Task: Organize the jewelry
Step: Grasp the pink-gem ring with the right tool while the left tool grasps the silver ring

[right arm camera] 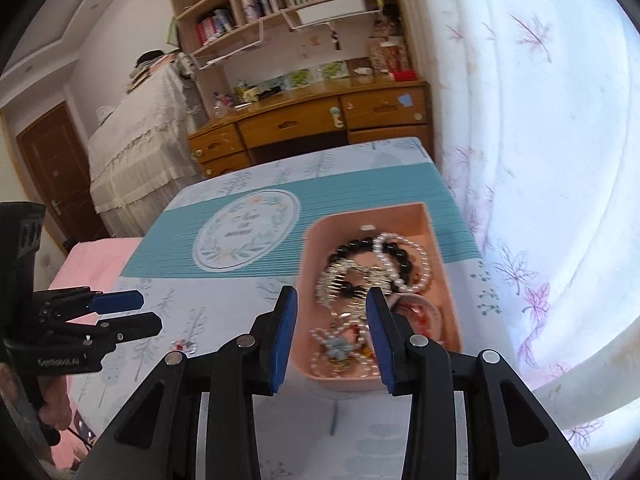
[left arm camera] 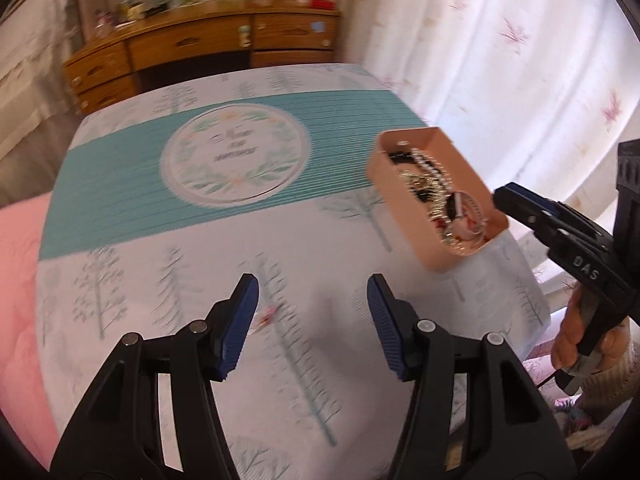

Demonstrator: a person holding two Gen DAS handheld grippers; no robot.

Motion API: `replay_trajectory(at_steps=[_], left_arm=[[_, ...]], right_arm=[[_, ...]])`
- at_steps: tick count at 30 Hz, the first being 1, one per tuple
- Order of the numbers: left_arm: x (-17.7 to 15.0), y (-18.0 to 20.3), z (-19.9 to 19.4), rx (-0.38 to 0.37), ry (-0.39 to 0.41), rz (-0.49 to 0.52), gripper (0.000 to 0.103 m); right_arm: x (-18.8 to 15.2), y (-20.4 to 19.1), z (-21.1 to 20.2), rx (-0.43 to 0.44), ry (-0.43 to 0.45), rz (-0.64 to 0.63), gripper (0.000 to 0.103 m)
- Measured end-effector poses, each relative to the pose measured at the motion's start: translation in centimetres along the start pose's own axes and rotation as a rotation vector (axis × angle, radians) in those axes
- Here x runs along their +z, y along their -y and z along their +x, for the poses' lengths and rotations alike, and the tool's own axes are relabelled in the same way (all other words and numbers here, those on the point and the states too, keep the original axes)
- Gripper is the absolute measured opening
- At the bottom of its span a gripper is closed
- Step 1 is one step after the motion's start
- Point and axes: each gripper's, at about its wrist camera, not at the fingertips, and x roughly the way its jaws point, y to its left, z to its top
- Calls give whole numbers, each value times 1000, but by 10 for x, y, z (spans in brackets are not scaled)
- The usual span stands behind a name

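A pink tray (right arm camera: 440, 236) full of tangled jewelry sits on the patterned cloth at the right; it also shows in the left wrist view (left arm camera: 392, 184). In it lie a black bead bracelet (right arm camera: 400, 252), a pearl strand (right arm camera: 416, 268) and a silver hair comb (right arm camera: 348, 276). My right gripper (right arm camera: 332, 336) is open, its fingers just above the tray's near end, holding nothing. My left gripper (left arm camera: 312, 324) is open and empty over the cloth, left of the tray. A small red and clear jewelry piece (left arm camera: 266, 316) lies on the cloth between its fingertips; it also shows in the right wrist view (right arm camera: 184, 346).
The cloth (left arm camera: 200, 248) has a teal band and a round emblem (left arm camera: 236, 156). A pink bedspread (left arm camera: 16, 280) lies at the left. A wooden desk with drawers (right arm camera: 312, 124) stands behind, a white curtain (right arm camera: 540, 160) at the right.
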Motion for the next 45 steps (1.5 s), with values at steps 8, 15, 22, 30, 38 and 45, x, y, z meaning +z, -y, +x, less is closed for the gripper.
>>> replay_trajectory(at_steps=[8,15,22,30,38,45], left_arm=[[-43,-56,-22,86,-8,-121,54],[-64,-71,-5,79,-42,-146,54],[-75,-80,13,28,-75,-142,54],[-75,-99,24,-15,-78,-175,54],[-75,-106,30,-34,-79,-191,54],[-68,-95,35,-44,-85,-123,54]], right_arm=[[-16,-77,13,123,-67,-179,36],[-45,-136,53,201,-187,-305,36],[-67,-171,103,220,-271,-449,33],[-64,-179,145,240,-333,-567,28],[-58,-184,151,239,-320,-653,15],[-56,-178,146,218,-296,-613,5]])
